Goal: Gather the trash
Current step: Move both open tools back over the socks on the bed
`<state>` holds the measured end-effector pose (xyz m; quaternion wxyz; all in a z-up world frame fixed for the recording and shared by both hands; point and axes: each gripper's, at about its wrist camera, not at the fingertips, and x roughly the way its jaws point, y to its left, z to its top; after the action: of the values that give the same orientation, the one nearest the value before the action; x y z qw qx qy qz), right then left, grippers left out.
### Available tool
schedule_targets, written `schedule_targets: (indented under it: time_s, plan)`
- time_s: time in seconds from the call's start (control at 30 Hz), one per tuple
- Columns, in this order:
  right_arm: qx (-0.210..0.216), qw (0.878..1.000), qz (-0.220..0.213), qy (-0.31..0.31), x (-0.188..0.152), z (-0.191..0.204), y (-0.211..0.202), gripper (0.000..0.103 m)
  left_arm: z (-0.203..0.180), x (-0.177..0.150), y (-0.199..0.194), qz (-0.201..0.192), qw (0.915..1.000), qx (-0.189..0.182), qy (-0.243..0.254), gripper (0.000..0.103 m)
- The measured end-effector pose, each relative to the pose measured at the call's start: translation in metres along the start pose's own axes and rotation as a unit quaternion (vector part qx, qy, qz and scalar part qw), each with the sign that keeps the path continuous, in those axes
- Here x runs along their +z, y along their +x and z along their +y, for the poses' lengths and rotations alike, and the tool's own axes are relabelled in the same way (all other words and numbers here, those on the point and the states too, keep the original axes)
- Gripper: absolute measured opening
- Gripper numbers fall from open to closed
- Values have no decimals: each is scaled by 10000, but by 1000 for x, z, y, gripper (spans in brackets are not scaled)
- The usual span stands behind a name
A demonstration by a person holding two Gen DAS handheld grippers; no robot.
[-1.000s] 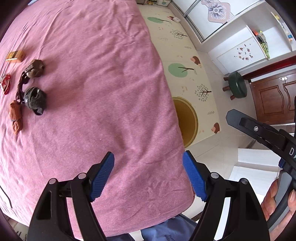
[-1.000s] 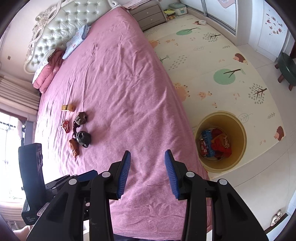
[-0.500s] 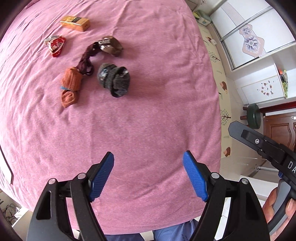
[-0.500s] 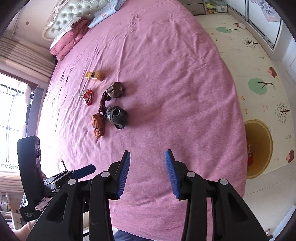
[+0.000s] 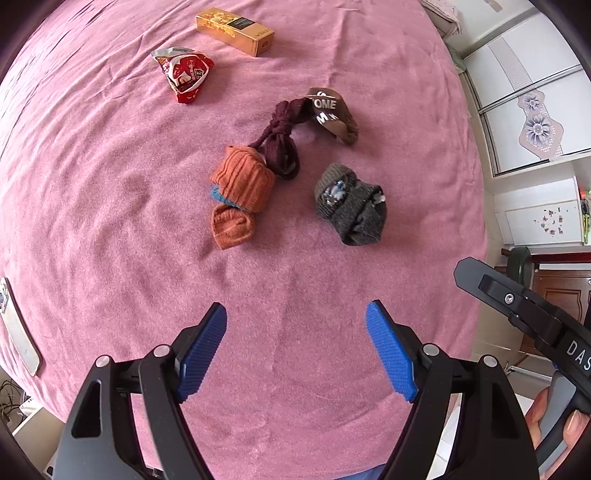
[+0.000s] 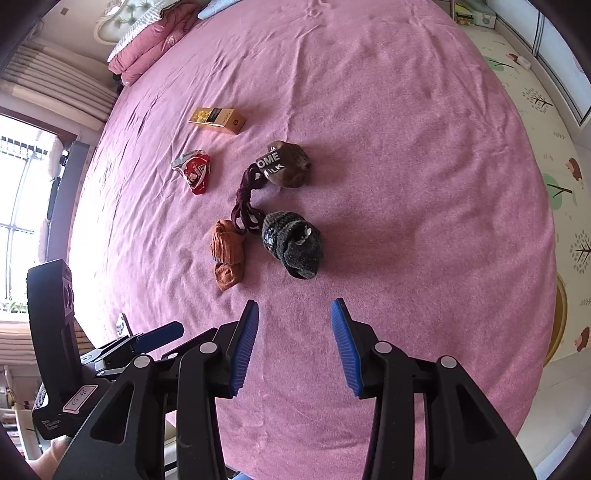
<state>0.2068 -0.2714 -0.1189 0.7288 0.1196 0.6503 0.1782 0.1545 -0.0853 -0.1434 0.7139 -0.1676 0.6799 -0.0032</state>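
On the pink bed lie a red snack wrapper (image 5: 184,72) (image 6: 195,170), a gold box (image 5: 234,31) (image 6: 217,119) and a brown wrapper with white letters (image 5: 330,114) (image 6: 286,162). Near them lie an orange sock roll (image 5: 238,194) (image 6: 227,253), a maroon knotted sock (image 5: 280,142) (image 6: 245,206) and a grey sock roll (image 5: 351,205) (image 6: 293,245). My left gripper (image 5: 295,343) is open and empty, short of the pile. My right gripper (image 6: 293,339) is open and empty, just short of the grey sock roll.
A yellow bin (image 6: 556,321) stands on the play mat (image 6: 535,96) off the bed's right edge. Pillows and a headboard (image 6: 147,48) are at the far end. A phone-like object (image 5: 16,328) lies at the bed's left edge. The right gripper's body (image 5: 524,314) is beside my left one.
Both grippers have swung from the bed's right edge and the bin toward the pile and come closer to it. Both stay open and empty.
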Motion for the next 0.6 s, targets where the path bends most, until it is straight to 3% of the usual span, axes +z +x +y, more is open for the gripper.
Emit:
schedule_targets:
  time_s: [0.17, 0.33, 0.6]
  plan:
    - [-76, 9998, 163, -19, 17, 4, 23, 42, 16, 21, 13, 19, 9999, 61, -128, 79]
    - [-156, 9993, 339, 20, 29, 0, 46, 49, 28, 38, 30, 97, 9996, 164, -211, 79]
    - [-226, 9975, 651, 143, 42, -10, 80, 50, 42, 61, 64, 341, 9984, 326, -316, 79]
